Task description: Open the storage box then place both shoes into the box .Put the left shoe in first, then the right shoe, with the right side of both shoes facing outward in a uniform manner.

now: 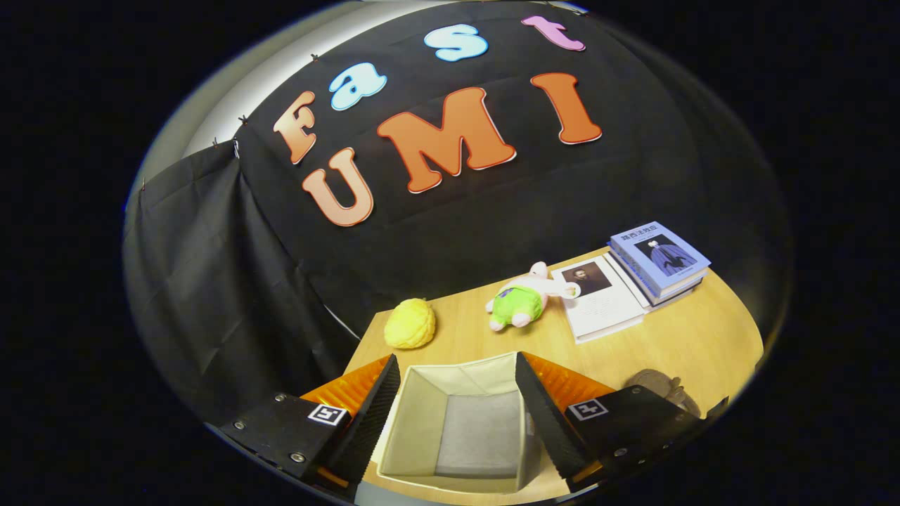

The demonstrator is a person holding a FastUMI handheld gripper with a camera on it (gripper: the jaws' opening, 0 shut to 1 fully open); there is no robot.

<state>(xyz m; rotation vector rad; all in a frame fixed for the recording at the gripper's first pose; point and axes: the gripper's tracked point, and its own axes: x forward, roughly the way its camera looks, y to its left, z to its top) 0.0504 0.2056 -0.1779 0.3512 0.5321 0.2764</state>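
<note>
gripper view: claw (458, 414) wide open w/ nothing held, open storage box (408, 422) btwn its fingers.

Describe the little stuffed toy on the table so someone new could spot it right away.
Start at the wooden table, beyond the open storage box that sits between the open tongs. The plush toy lies between a yellow knitted ball and the books. It alone wears green.

claw (457, 393): ridged fingers; screwed blocks bearing square markers
</note>
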